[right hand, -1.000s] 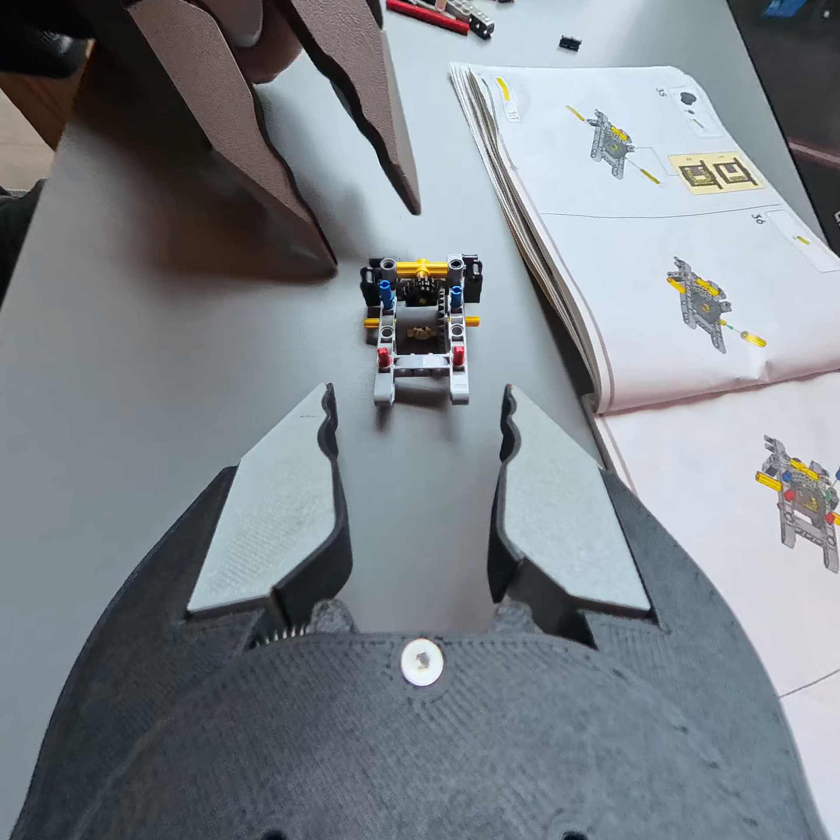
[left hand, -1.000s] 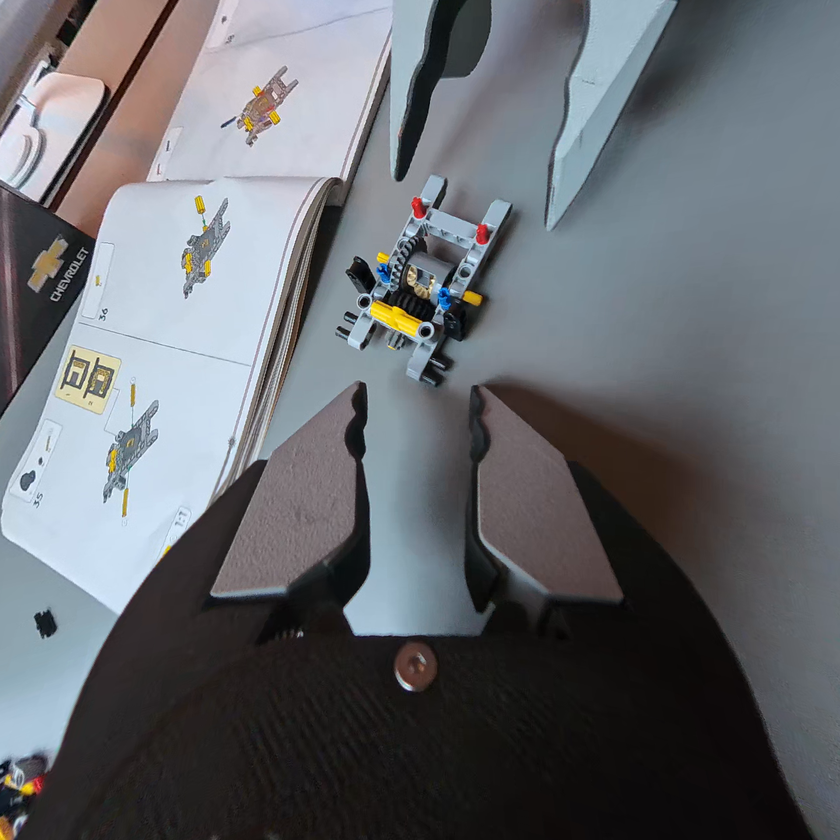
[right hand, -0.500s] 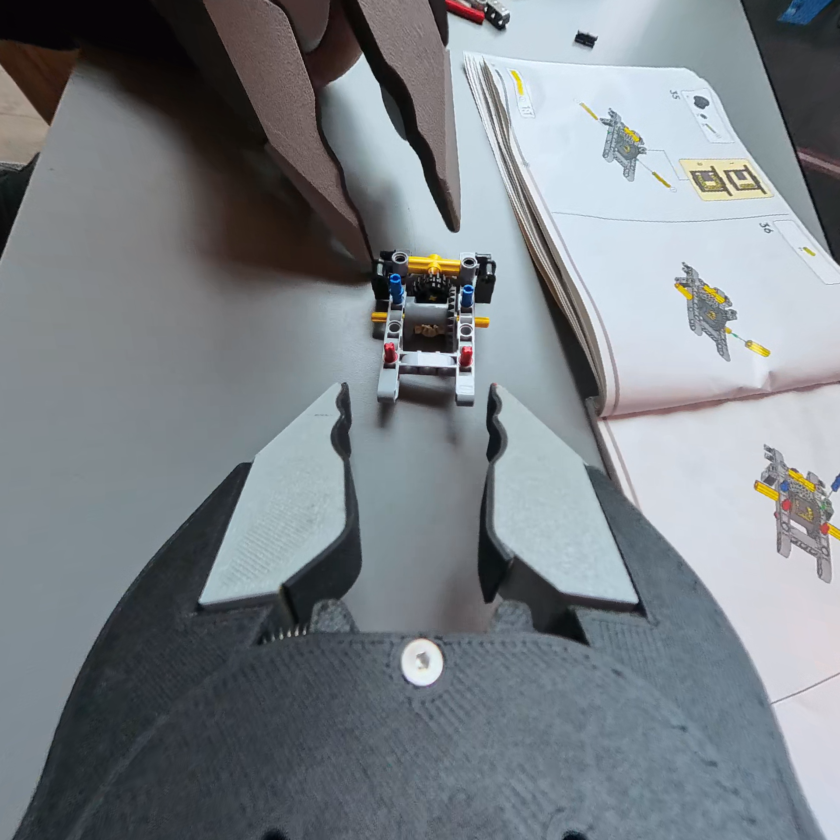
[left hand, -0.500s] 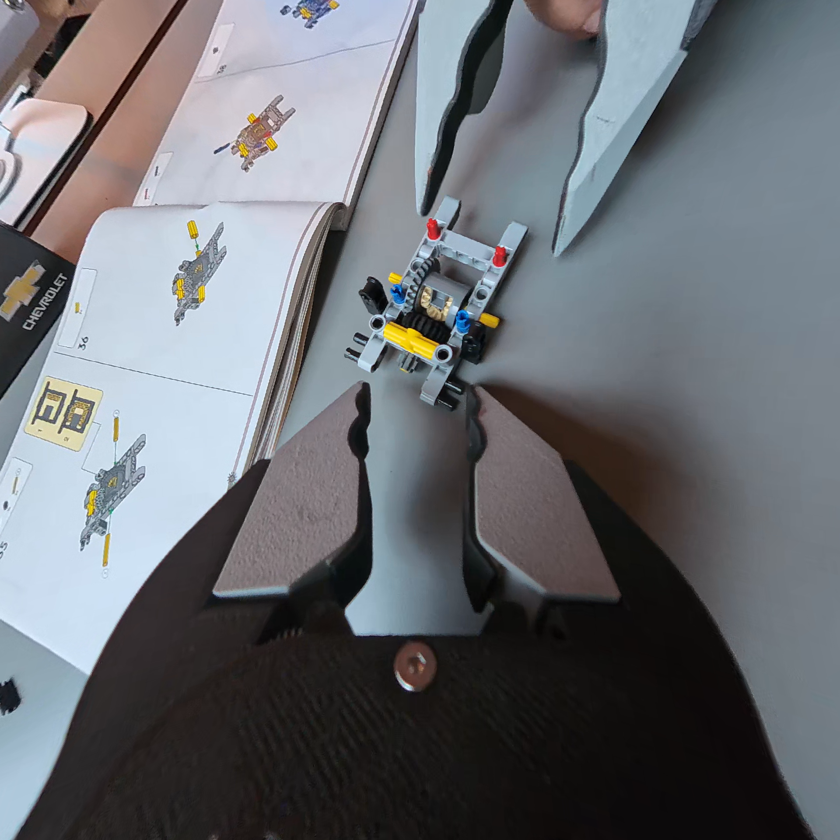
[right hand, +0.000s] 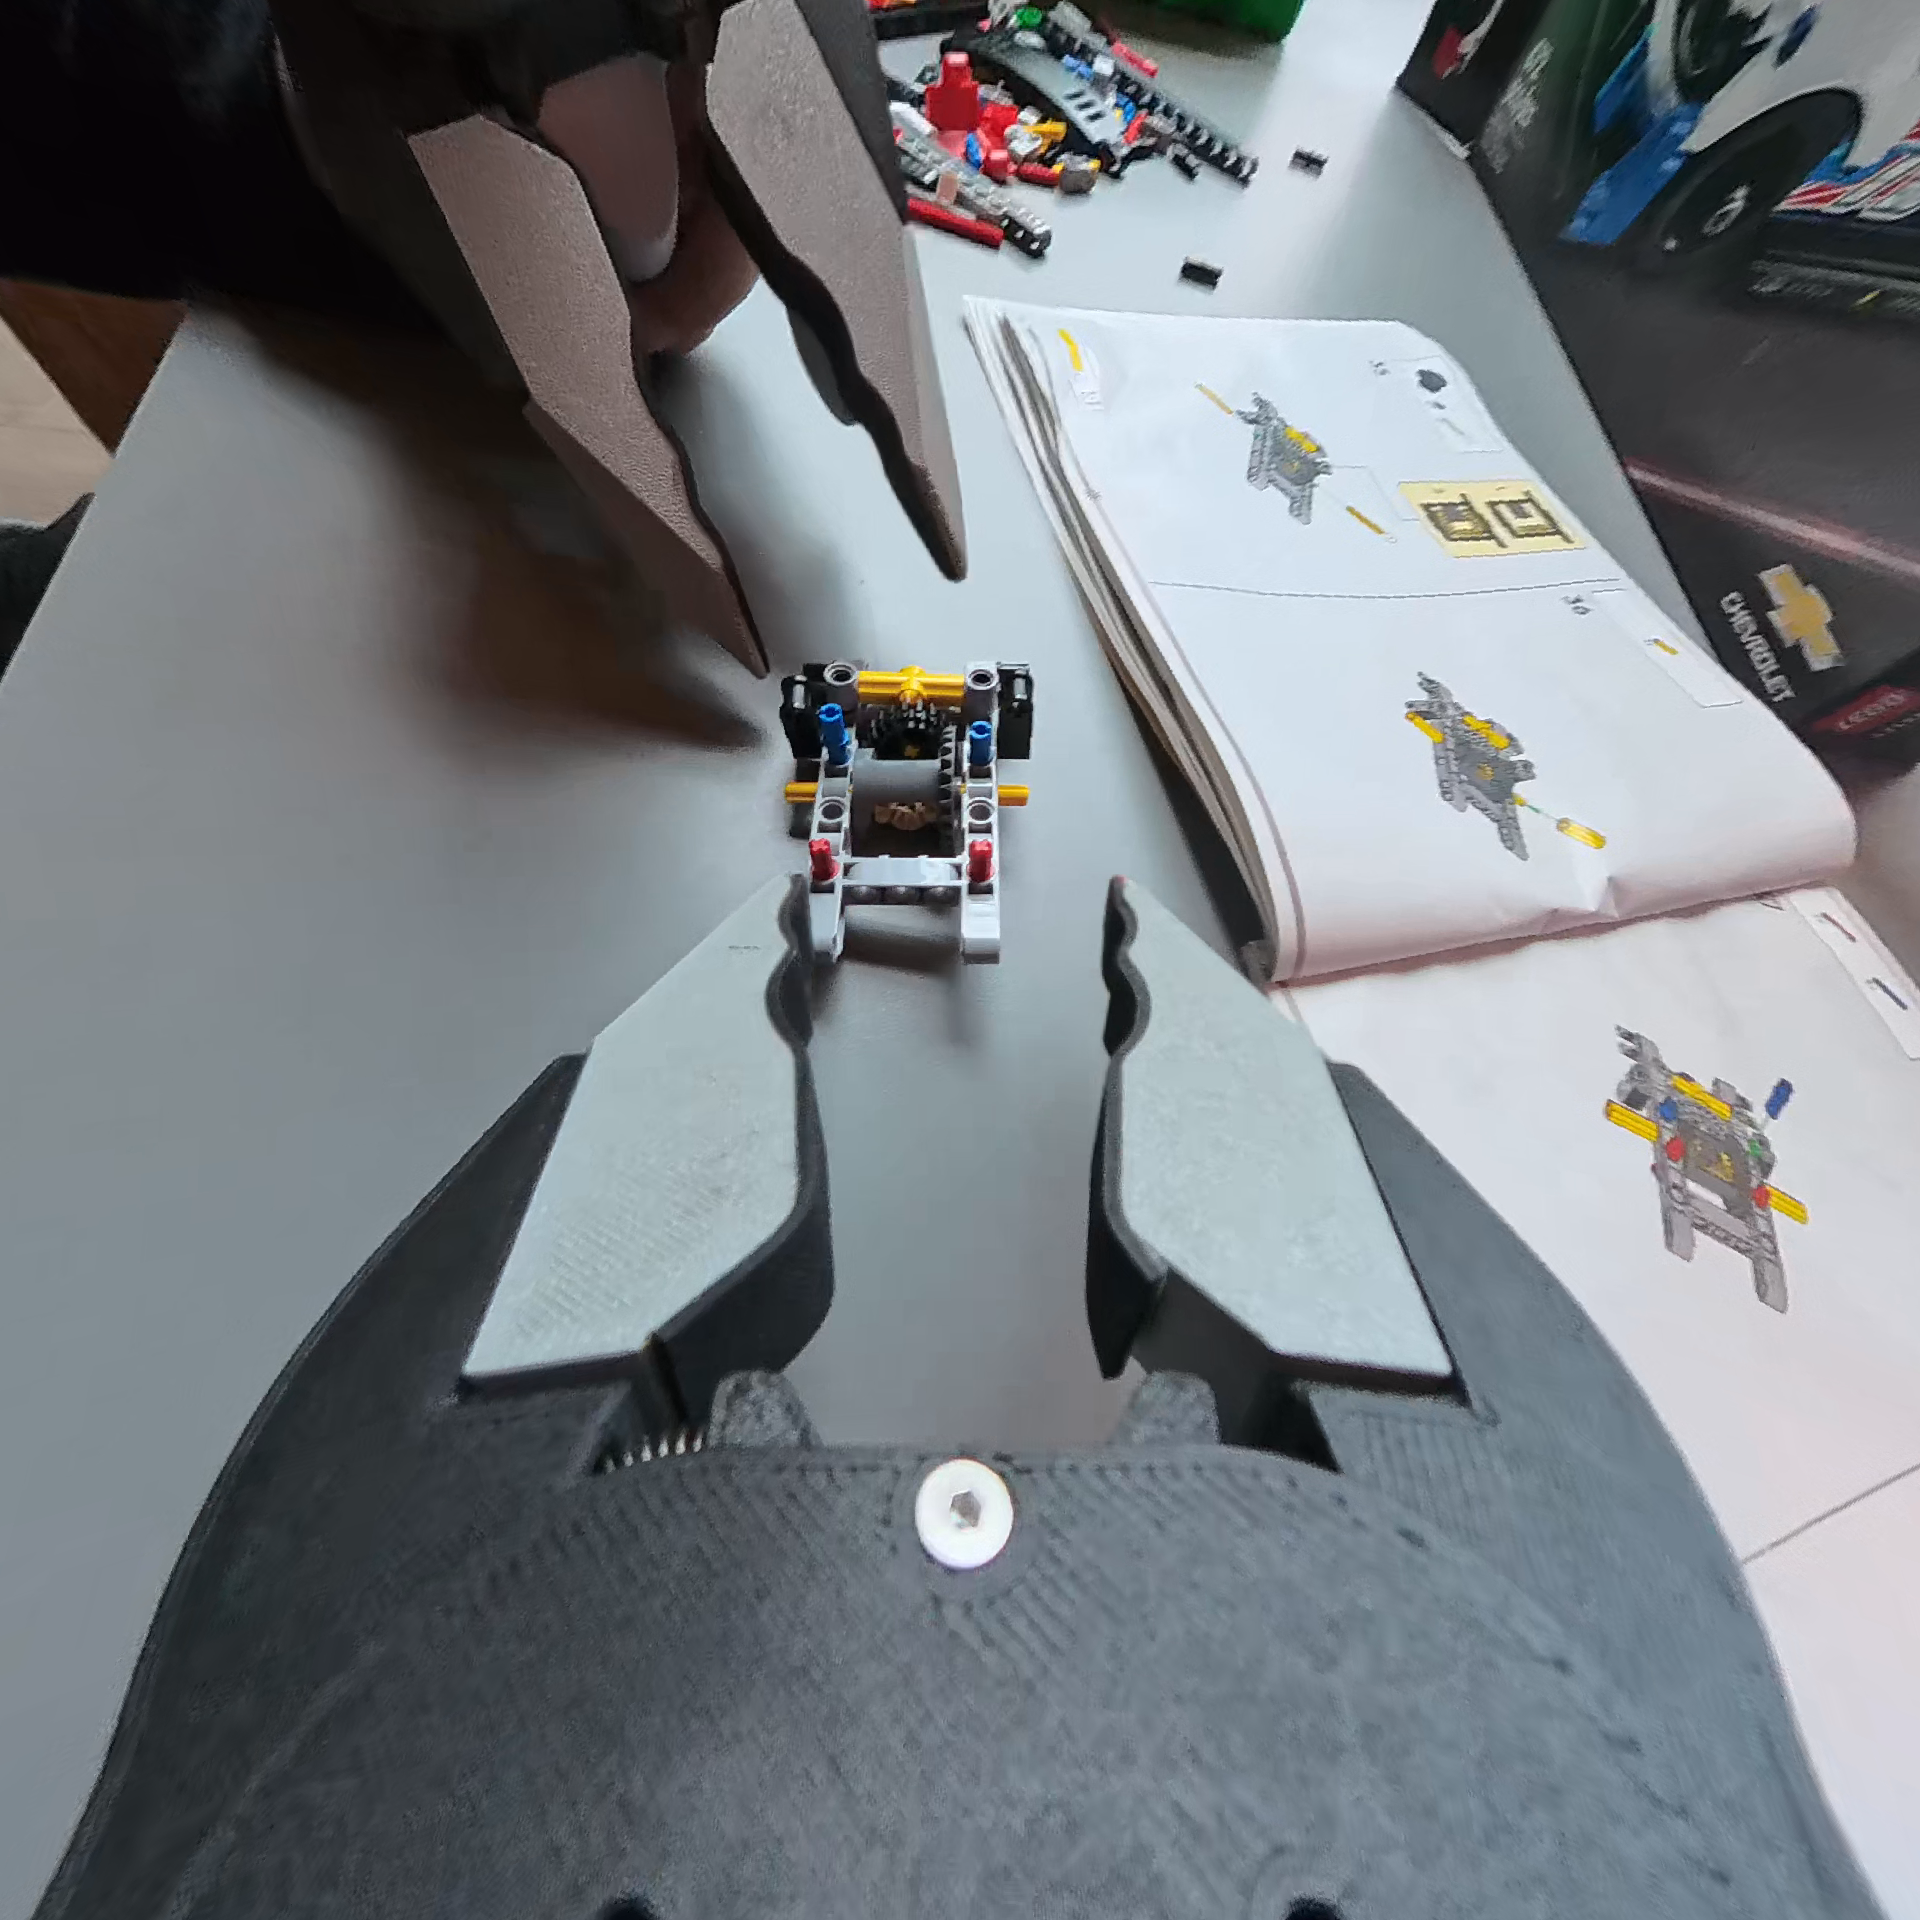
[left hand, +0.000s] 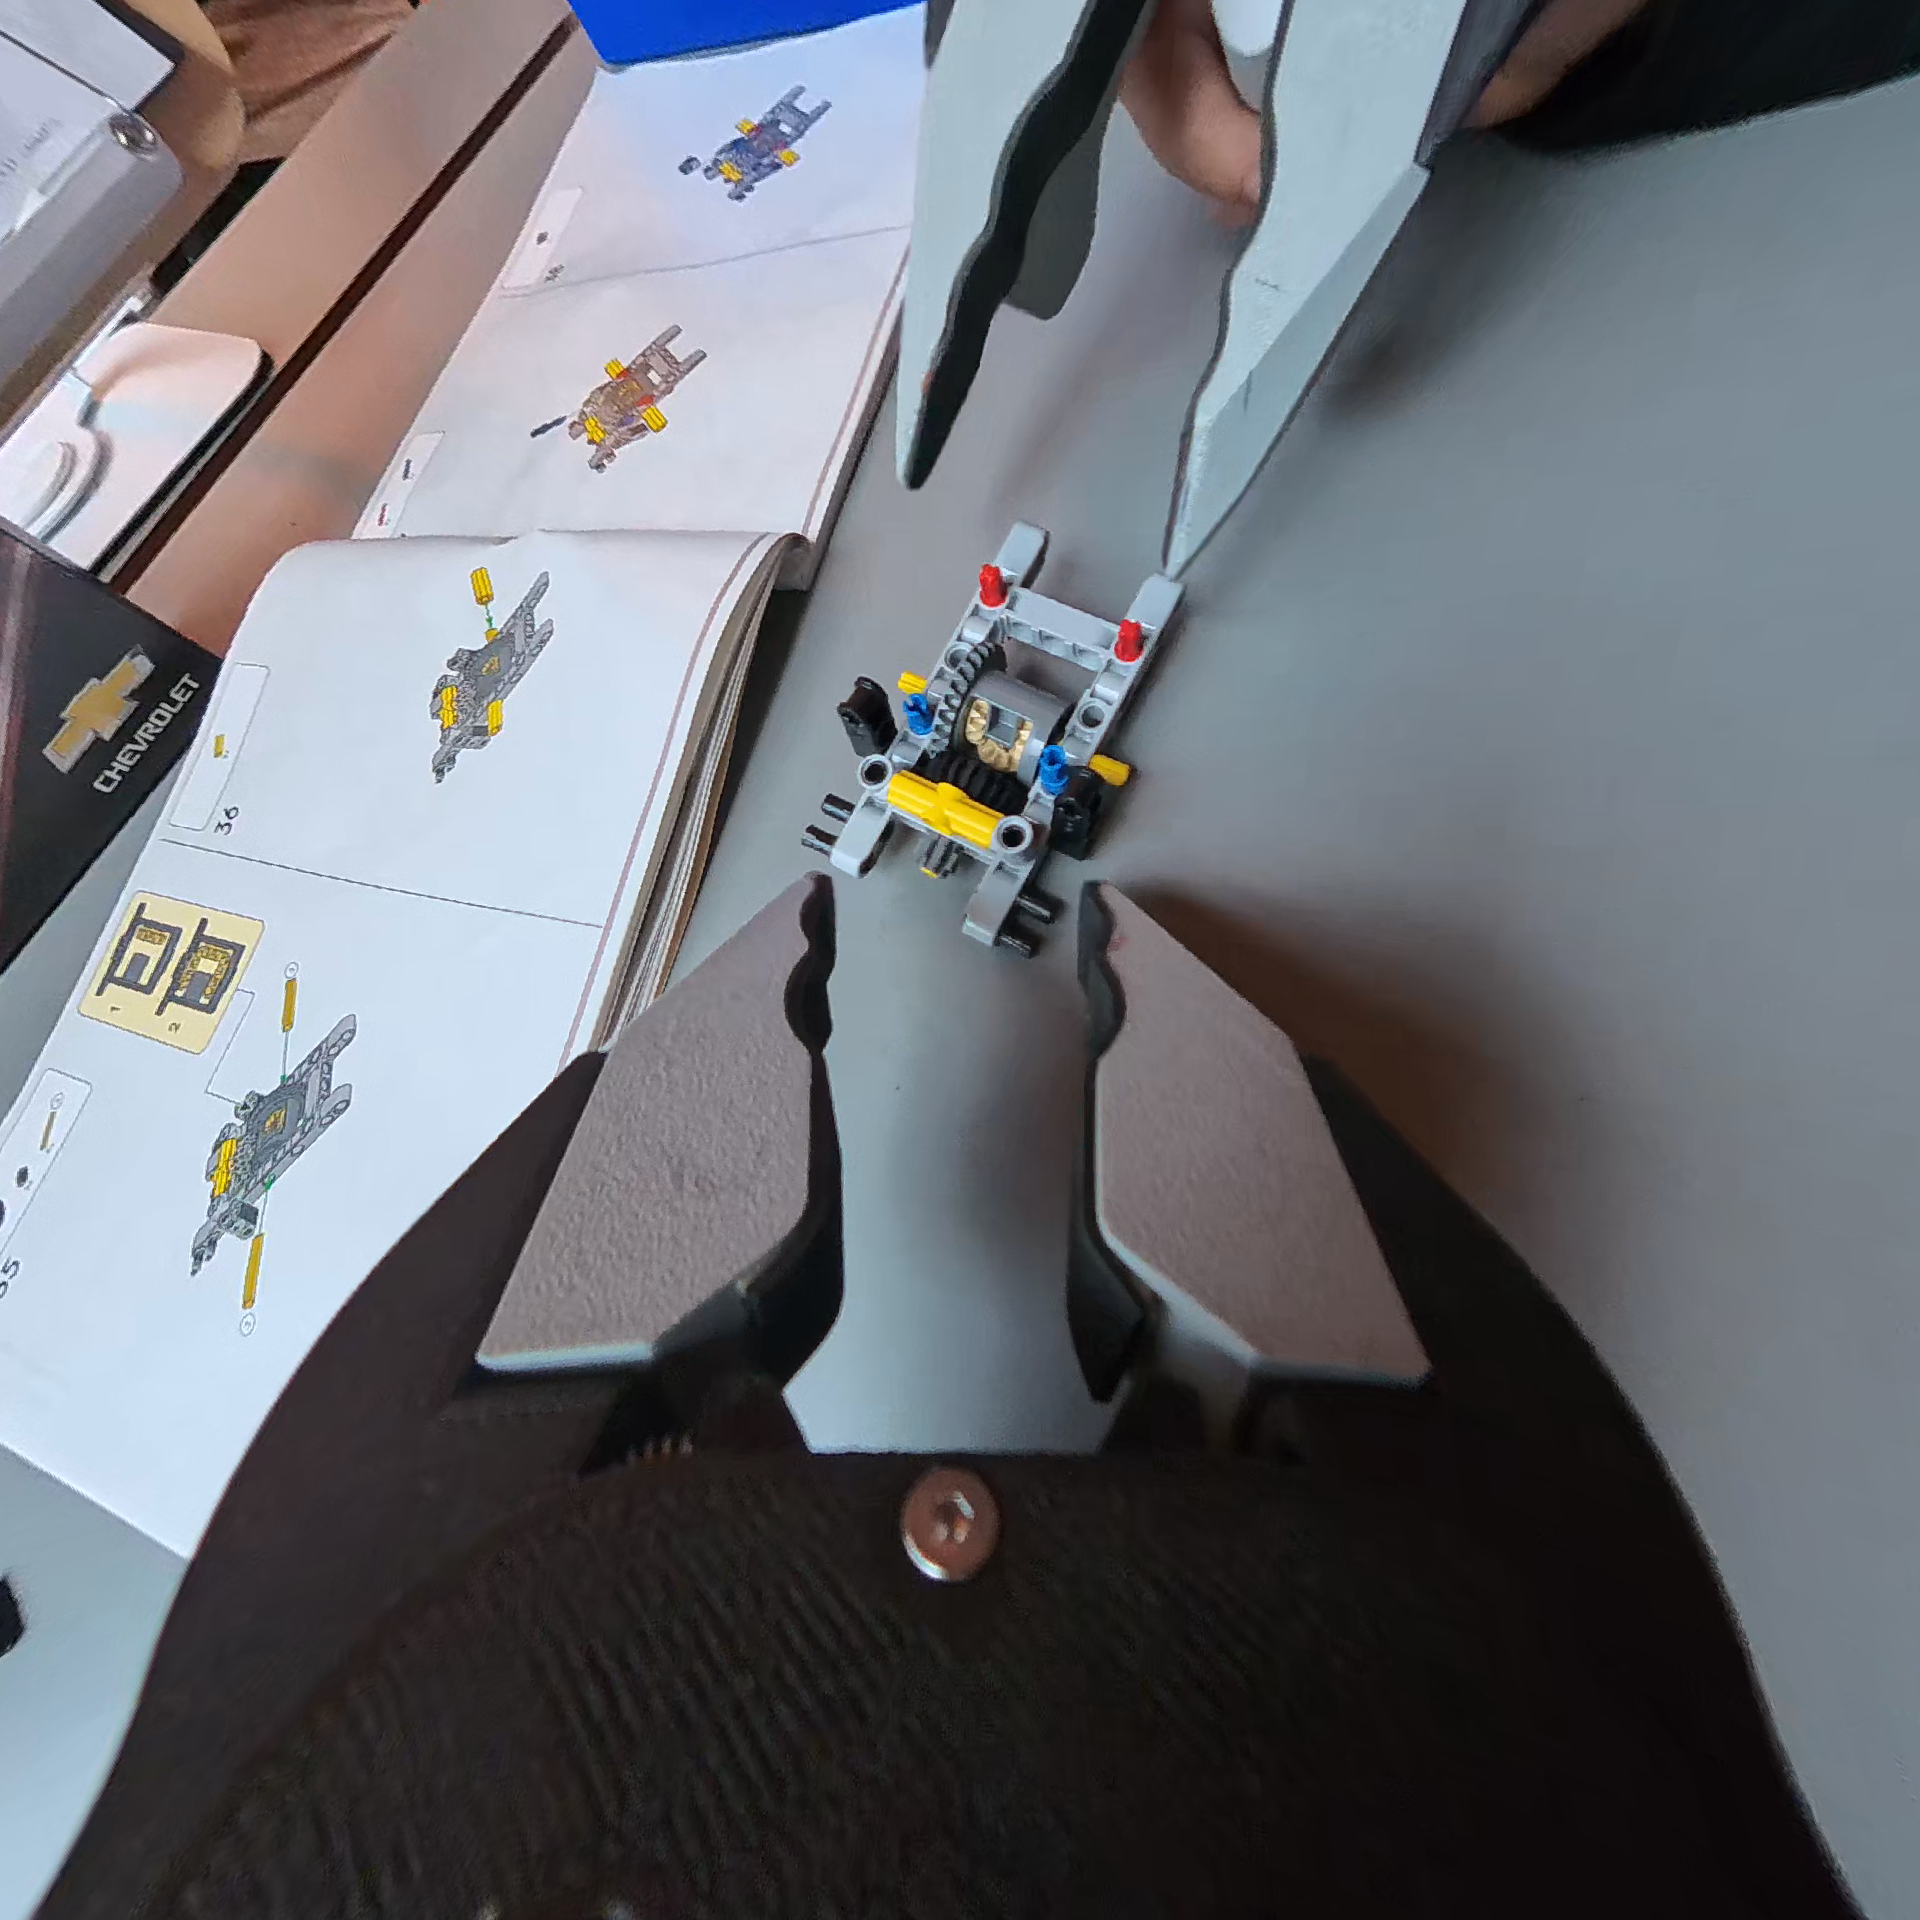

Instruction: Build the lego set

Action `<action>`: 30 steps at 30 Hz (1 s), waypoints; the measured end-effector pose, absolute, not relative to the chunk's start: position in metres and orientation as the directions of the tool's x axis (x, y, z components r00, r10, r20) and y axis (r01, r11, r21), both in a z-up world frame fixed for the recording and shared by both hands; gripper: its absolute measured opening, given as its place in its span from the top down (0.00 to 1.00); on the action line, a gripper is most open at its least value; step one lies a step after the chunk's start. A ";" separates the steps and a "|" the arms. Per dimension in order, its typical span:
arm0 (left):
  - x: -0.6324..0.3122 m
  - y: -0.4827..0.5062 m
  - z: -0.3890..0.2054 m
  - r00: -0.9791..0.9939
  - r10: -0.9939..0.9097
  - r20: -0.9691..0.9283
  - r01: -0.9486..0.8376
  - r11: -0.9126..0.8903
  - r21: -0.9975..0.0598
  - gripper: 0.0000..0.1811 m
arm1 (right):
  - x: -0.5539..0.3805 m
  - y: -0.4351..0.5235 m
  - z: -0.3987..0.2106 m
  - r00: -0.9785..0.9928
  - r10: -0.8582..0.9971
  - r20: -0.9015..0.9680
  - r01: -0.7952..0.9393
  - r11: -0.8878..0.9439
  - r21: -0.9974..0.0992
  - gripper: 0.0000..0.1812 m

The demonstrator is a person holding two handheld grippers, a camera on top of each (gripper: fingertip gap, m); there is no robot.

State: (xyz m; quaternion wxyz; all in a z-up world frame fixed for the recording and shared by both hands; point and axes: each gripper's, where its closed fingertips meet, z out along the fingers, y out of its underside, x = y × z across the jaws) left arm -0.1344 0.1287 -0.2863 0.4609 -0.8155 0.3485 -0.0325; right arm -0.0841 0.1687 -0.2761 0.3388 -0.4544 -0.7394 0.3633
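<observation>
A small grey lego assembly with yellow, blue, red and black parts lies on the grey table; it also shows in the right wrist view. My left gripper is open and empty, its tips at the assembly's yellow-axle end. My right gripper is open and empty, its tips at the forked end, the left fingertip touching or almost touching one grey prong. Each gripper also shows from the other side: the right one and the left one.
An open instruction booklet lies beside the assembly, also in the right wrist view. A pile of loose lego parts sits at the far end. A dark product box stands past the booklet. A hand holds the right gripper. My hands' fingertips stand some 8 cm from each other.
Both grippers have closed in on the assembly from opposite ends, and the right jaws have narrowed a little. The assembly has stayed in place.
</observation>
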 end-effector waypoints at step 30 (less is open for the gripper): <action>-0.145 0.140 -0.274 0.795 -0.528 -0.298 -0.501 -0.297 -0.813 0.77 | -0.085 0.176 -0.252 -0.315 0.945 0.086 0.323 0.192 -0.927 0.69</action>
